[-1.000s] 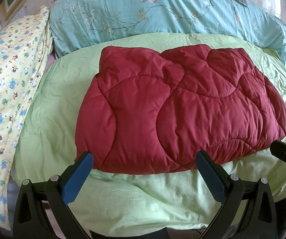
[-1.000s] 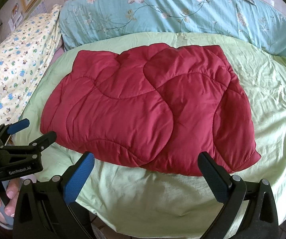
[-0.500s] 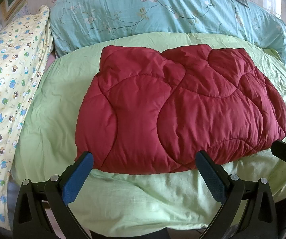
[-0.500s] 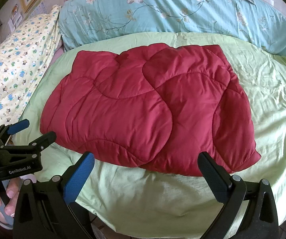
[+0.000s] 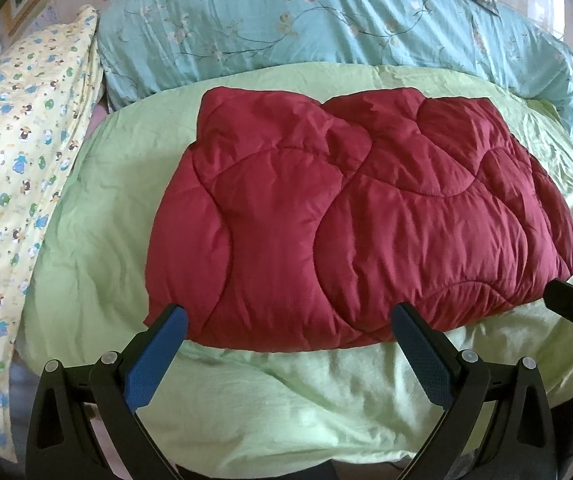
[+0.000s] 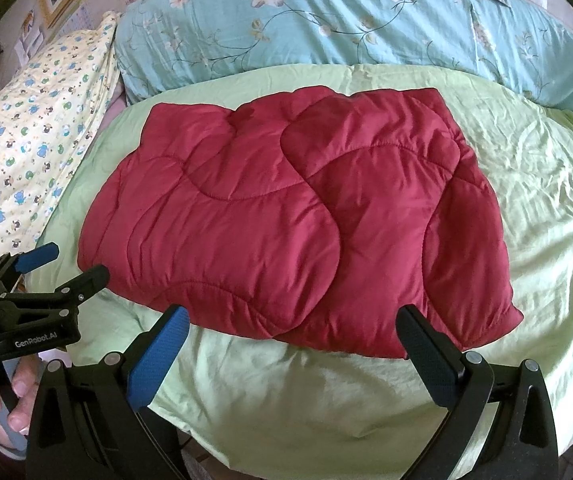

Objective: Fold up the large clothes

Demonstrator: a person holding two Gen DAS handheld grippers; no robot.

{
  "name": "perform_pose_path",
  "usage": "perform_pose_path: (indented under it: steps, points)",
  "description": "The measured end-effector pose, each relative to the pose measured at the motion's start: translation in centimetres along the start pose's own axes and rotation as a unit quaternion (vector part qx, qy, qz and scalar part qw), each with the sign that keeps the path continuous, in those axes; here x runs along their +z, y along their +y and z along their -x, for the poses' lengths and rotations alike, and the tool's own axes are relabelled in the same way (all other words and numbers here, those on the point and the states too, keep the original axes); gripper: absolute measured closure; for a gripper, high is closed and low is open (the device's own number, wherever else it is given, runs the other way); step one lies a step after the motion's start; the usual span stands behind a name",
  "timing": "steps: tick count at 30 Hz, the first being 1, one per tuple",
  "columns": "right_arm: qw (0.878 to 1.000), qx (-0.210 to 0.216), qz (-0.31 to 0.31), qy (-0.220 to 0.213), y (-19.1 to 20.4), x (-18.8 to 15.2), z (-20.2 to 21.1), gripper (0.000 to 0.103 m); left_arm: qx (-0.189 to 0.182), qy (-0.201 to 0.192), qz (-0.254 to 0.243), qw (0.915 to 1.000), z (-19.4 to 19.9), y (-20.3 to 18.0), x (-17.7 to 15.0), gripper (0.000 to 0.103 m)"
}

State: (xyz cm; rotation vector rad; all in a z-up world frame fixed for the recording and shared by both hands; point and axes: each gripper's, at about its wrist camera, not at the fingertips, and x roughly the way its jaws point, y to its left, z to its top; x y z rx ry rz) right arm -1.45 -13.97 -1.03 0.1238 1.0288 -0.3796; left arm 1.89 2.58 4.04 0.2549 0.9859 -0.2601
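Observation:
A red quilted garment [image 5: 350, 216] lies folded into a rough rectangle on the light green sheet [image 5: 294, 392]; it also shows in the right wrist view [image 6: 286, 216]. My left gripper [image 5: 288, 322] is open and empty, its blue-padded fingers apart just short of the garment's near edge. My right gripper [image 6: 292, 324] is open and empty, also just short of the near edge. In the right wrist view the left gripper [image 6: 66, 264] is at the left, off the garment's near left corner. The right gripper's tips [image 5: 566, 280] show at the right edge of the left wrist view.
A blue floral duvet [image 5: 326, 20] is bunched along the far side of the bed [image 6: 346, 16]. A yellow cartoon-print pillow [image 5: 14, 184] lies at the left [image 6: 38, 128]. The bed's near edge drops off below the grippers.

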Motion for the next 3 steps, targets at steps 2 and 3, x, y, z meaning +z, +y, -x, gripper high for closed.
perform_pose_path:
  steps: [2,3]
  points:
    - [1.000,0.001,-0.001,0.002,-0.10,0.04,-0.19,0.000,-0.001,0.002,0.000,1.0000,-0.25,-0.08,-0.02,0.001]
    - [1.000,0.003,-0.001,0.003,-0.15,0.06,-0.31,0.000,-0.003,0.002,0.000,1.0000,-0.27,-0.17,-0.03,0.001]
